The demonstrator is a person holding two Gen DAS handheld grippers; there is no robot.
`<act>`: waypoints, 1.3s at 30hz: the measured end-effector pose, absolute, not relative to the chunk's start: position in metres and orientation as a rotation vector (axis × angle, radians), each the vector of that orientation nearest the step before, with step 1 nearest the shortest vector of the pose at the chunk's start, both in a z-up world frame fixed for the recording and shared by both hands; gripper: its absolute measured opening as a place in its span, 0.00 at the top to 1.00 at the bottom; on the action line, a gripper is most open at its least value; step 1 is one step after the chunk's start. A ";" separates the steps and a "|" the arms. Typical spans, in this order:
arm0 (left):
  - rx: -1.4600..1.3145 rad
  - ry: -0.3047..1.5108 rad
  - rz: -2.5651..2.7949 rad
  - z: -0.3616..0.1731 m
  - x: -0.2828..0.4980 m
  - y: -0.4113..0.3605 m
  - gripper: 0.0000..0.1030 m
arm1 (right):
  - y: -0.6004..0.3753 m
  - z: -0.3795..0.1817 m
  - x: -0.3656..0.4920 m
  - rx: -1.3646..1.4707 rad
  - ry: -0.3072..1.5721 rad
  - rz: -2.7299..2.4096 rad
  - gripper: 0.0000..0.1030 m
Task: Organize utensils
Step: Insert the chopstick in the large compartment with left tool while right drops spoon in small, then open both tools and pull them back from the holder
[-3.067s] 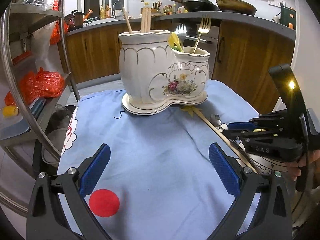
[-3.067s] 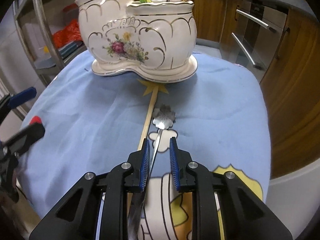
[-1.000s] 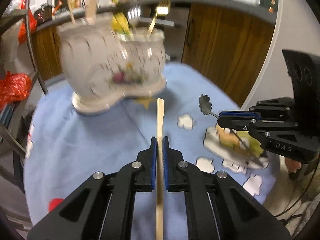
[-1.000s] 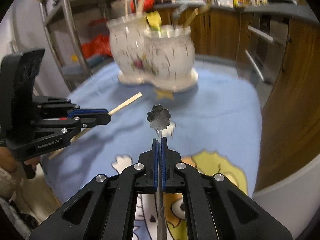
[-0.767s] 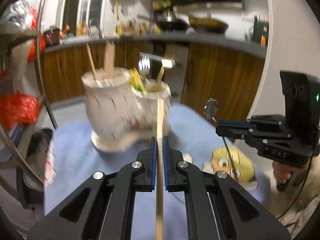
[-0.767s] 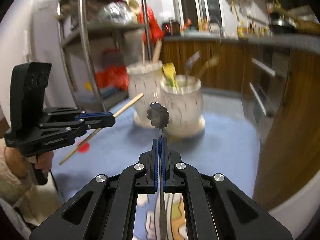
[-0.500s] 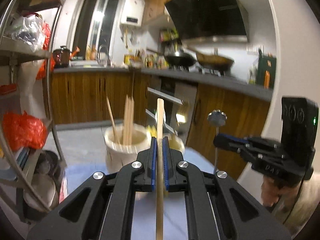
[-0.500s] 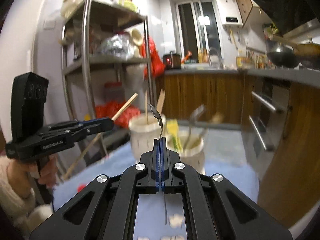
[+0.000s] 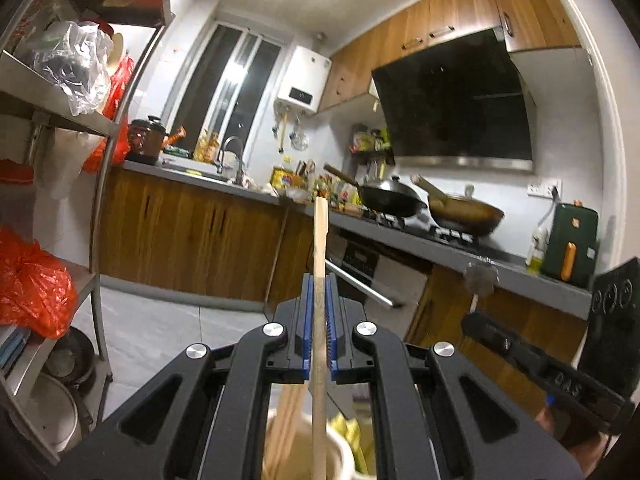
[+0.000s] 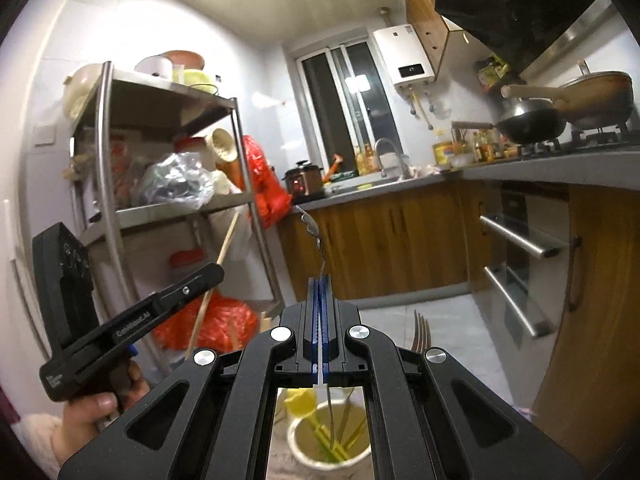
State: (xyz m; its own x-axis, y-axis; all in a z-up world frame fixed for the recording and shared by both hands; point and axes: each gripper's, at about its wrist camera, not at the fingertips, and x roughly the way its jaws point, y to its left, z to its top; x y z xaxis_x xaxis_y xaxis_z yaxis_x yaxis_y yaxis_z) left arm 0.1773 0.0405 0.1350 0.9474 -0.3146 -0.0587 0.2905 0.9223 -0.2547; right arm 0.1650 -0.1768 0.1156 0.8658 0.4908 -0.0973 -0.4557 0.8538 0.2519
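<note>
Wooden and pale, the chopstick [image 9: 320,280] stands upright between the blue pads of the left gripper [image 9: 319,322], whose fingers are clamped on it; its lower end hangs over the taller mouth of the ceramic holder [image 9: 340,456], where other wooden sticks [image 9: 286,412] lean. The right gripper [image 10: 320,320] has its fingers pressed together on the thin steel handle of the spoon [image 10: 314,236], bowl end up, the handle's tail reaching down over the lower cup of the holder [image 10: 316,454], which carries a yellow utensil [image 10: 300,404] and a fork [image 10: 420,332]. A hand [image 10: 96,408] grips the left tool's handle. Behind them run the wooden cabinets [image 10: 380,240] and a steel rack [image 10: 168,152].
</note>
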 end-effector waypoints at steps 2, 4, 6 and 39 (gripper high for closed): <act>-0.258 0.076 -0.293 0.134 0.188 0.040 0.94 | -0.175 0.110 0.172 0.231 0.162 0.491 0.98; -0.252 0.063 -0.271 0.131 0.195 0.040 0.94 | -0.173 0.103 0.178 0.232 0.168 0.484 0.98; -0.258 0.059 -0.263 0.126 0.201 0.040 0.94 | -0.172 0.096 0.181 0.227 0.179 0.485 0.98; -0.064 0.309 -0.251 0.052 0.084 0.049 0.43 | -0.188 0.028 0.118 0.072 0.432 0.440 0.37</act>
